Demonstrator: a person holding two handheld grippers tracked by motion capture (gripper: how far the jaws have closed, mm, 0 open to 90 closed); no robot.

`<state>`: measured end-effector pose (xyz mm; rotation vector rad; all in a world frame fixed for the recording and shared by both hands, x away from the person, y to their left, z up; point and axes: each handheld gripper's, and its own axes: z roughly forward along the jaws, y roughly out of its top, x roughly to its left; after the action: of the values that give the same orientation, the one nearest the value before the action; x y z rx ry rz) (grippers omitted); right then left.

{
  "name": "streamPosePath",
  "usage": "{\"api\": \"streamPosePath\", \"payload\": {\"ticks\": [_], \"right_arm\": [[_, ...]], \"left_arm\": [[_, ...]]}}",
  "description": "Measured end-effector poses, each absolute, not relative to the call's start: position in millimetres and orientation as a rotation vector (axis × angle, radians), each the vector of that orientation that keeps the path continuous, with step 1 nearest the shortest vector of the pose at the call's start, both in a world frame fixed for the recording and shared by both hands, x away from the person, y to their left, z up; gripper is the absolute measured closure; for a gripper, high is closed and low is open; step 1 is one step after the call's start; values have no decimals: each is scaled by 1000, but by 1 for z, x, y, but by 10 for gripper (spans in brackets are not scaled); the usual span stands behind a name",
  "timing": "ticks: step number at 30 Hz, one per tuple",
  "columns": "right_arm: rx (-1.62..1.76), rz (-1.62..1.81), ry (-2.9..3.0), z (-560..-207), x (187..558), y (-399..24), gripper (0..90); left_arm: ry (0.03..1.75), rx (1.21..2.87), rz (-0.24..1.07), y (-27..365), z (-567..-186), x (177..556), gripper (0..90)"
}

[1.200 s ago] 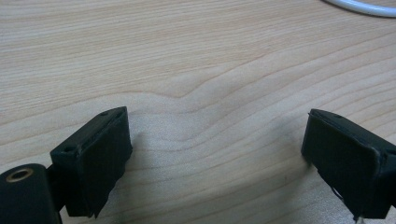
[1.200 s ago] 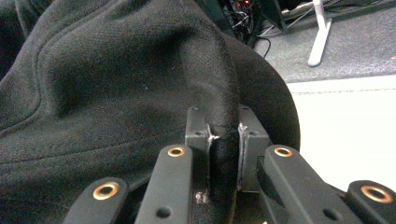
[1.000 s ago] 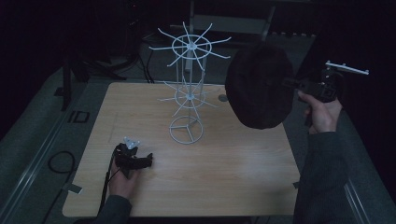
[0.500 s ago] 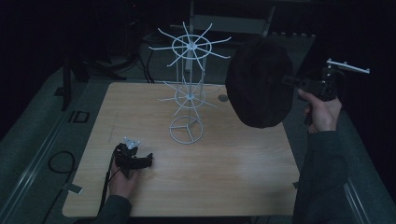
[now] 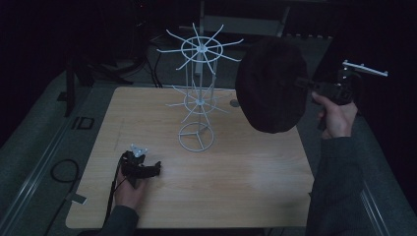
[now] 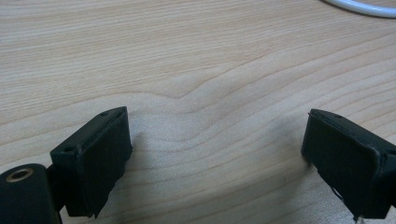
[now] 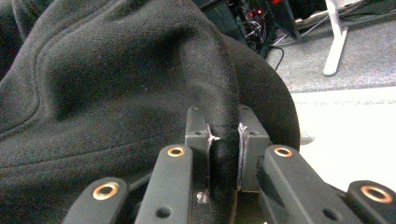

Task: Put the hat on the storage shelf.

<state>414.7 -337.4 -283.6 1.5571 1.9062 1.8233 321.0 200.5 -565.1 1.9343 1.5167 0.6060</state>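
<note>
Right gripper (image 5: 306, 86): held up in the air off the right edge of the table, its jaws pointing toward the rack; the jaws are clamped on a fold of the black hat.

Black hat (image 5: 272, 85): a round, dark felt hat, off the table, hanging broadside from the tips of the right jaws. In the right gripper view its fabric (image 7: 116, 84) spreads ahead of and to the left of the jaws, and a ridge of it runs straight down between the two pads (pinched tight there, with no gap to be seen).

Left gripper (image 5: 152, 169): lies low on the wooden table, near its front left corner, in the person's left hand. Its jaws stand wide apart with nothing between them; in the left gripper view bare wood grain shows in the gap (image 6: 217, 158).

Wire rack (image 5: 197, 101): a white stand with two tiers of spokes and a ring foot, upright on the table. It stands beyond the left jaws and well apart from them; the hat hangs between it and the right jaws, near its upper spokes, and whether it touches them I cannot tell.

Table (image 5: 255, 182): light wood.
</note>
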Motion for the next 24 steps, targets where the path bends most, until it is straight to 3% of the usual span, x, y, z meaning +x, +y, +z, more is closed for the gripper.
{"api": "streamPosePath", "payload": {"ticks": [24], "right_arm": [[1556,1848,1890,-277,420,-324,786]], "left_arm": [[1517,1933,608,200,-565,321,88]]}}
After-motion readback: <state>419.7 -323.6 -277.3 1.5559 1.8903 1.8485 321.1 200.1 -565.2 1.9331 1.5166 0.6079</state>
